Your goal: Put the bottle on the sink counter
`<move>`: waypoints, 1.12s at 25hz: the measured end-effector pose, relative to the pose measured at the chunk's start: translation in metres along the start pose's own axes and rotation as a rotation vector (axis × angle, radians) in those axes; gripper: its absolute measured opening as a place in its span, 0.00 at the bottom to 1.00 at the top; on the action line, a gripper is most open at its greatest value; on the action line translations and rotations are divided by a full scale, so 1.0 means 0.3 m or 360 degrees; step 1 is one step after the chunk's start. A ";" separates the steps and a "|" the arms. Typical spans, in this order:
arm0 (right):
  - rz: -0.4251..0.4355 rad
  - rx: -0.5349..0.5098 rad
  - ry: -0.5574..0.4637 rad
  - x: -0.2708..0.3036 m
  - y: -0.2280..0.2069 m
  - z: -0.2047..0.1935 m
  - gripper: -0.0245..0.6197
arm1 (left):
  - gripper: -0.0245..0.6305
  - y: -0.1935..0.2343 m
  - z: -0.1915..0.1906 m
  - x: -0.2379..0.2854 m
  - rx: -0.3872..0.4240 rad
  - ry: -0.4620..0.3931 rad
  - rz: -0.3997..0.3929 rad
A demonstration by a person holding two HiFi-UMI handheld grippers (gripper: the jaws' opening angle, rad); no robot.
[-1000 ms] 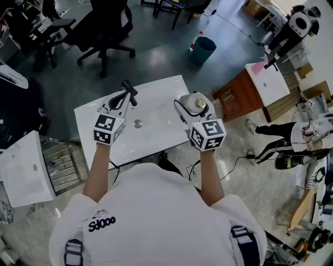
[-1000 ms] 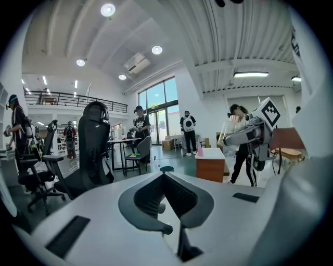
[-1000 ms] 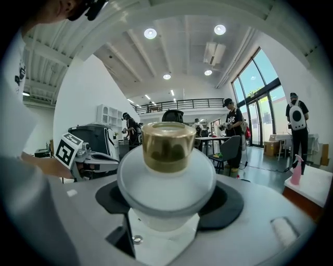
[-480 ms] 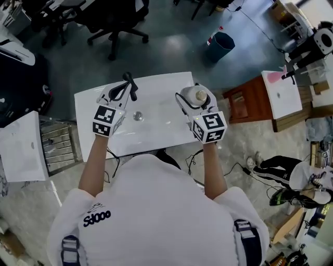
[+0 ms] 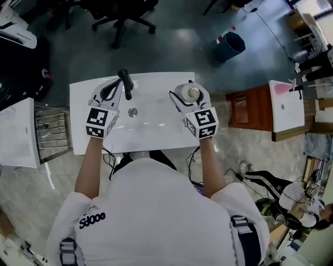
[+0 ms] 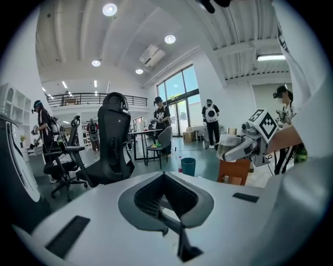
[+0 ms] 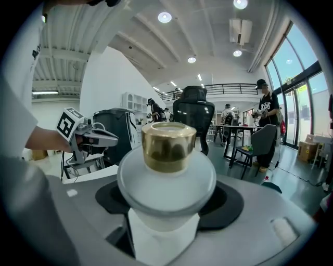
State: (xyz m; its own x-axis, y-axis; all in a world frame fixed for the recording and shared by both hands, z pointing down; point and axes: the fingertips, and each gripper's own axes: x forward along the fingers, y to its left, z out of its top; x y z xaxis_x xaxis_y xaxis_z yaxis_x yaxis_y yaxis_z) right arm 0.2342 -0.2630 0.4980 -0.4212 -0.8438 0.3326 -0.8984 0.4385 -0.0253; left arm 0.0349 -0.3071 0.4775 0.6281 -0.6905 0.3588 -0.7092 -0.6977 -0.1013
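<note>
A white bottle [image 5: 188,94] with a gold cap stands upright between the jaws of my right gripper [image 5: 187,96], which is shut on its body, over the right end of the white sink counter [image 5: 156,137]. Whether the bottle's base touches the counter is hidden. In the right gripper view the bottle [image 7: 166,179] fills the middle and my right gripper [image 7: 165,218] clasps it low down. My left gripper [image 5: 111,92] is shut on nothing over the counter's left part, beside a black faucet [image 5: 125,83]. My left gripper [image 6: 165,200] shows its pads pressed together.
A drain [image 5: 133,111] lies between the grippers. A wooden cabinet [image 5: 248,106] stands right of the counter, a blue bin [image 5: 231,44] beyond it. Another white sink top [image 5: 18,136] and a wire rack [image 5: 52,132] are at the left. An office chair [image 5: 122,15] is behind.
The head view has swung, so the room has shifted in the picture. Both grippers keep their places over the sink counter, and the right one still holds the bottle.
</note>
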 end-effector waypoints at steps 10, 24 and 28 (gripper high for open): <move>0.0123 -0.0044 0.0087 0.159 -0.043 -0.154 0.58 | 0.05 0.028 -0.162 -0.048 -0.0142 0.0112 0.0211; 0.0202 -0.0203 0.0251 0.352 -0.043 -0.341 0.58 | 0.05 0.073 -0.273 -0.066 -0.0211 0.0207 0.0358; 0.0236 -0.0226 0.0288 0.397 -0.029 -0.375 0.58 | 0.05 0.086 -0.303 -0.072 -0.0221 0.0239 0.0395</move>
State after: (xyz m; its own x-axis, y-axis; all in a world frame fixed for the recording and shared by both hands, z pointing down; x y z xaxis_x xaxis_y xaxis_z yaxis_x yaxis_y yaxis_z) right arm 0.2059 -0.3325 0.6437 -0.5062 -0.7038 0.4984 -0.7967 0.6029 0.0421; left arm -0.0261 -0.2929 0.5517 0.3831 -0.7933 0.4731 -0.8783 -0.4714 -0.0792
